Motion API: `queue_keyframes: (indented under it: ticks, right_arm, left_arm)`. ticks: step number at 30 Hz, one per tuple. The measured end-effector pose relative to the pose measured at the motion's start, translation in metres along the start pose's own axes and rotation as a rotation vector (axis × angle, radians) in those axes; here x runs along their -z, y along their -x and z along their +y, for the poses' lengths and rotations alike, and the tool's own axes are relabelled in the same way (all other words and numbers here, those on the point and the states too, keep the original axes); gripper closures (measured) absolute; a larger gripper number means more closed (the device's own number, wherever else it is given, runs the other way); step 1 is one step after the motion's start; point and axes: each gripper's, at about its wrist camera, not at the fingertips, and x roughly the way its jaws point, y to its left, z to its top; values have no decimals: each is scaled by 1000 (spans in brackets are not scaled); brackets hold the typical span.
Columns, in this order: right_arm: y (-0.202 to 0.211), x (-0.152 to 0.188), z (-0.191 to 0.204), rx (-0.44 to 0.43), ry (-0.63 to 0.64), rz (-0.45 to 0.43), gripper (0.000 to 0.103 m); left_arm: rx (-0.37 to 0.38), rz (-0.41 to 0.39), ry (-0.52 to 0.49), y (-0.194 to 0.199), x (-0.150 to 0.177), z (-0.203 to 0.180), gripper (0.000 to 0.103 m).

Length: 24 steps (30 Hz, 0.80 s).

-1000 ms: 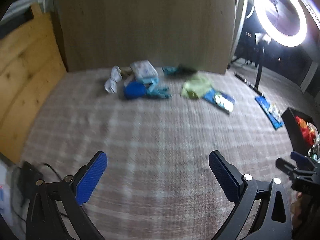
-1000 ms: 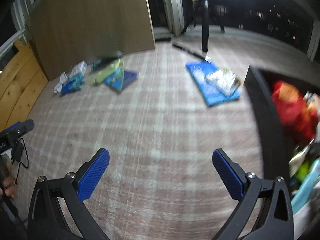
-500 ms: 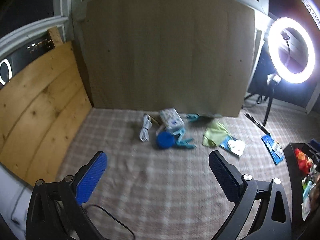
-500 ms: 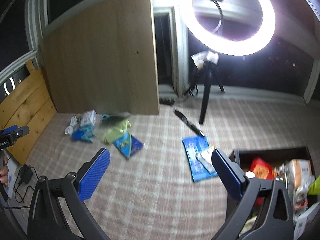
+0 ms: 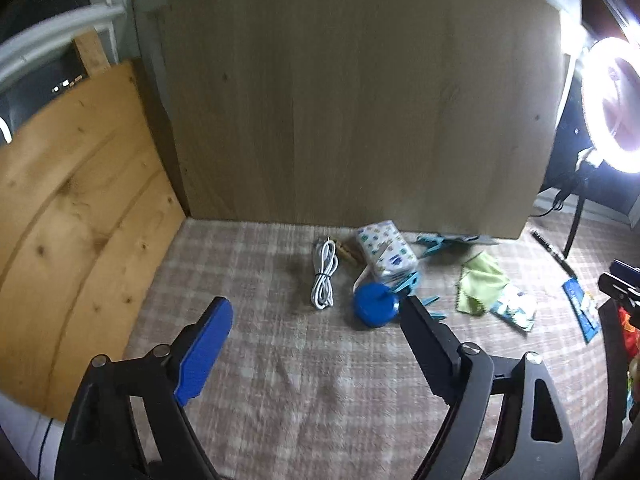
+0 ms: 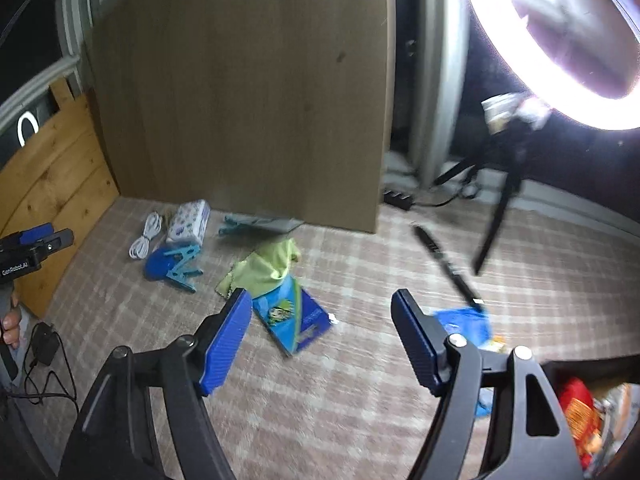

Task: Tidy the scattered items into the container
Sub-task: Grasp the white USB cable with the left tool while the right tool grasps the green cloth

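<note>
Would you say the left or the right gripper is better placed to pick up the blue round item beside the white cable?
Left, probably. The blue round item lies just beyond the left gripper, whose jaws, just closing, hold nothing; from the right gripper it sits far off.

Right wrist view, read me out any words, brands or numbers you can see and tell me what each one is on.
"GenRobot.AI": white lettering on the black body of the left claw.
Blue cartoon packet: print too blurred to read.
Patterned tissue pack: print too small to read.
Red packet in the container: yellow print, unreadable.
</note>
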Motion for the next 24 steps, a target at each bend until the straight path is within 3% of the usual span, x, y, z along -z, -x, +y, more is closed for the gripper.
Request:
queue_keyframes:
  ticks: [12, 20, 24]
  right_arm:
    - [-118, -22, 38, -23, 66, 154, 40]
    - [-149, -24, 35, -75, 51, 212, 42]
    - [-155, -20, 44, -57, 108, 213, 42]
  left_arm:
    - [36, 115, 27, -94, -16, 15, 35]
    - [68, 187, -6, -143, -23, 6, 41]
    - [66, 226, -2, -160, -20, 3, 54]
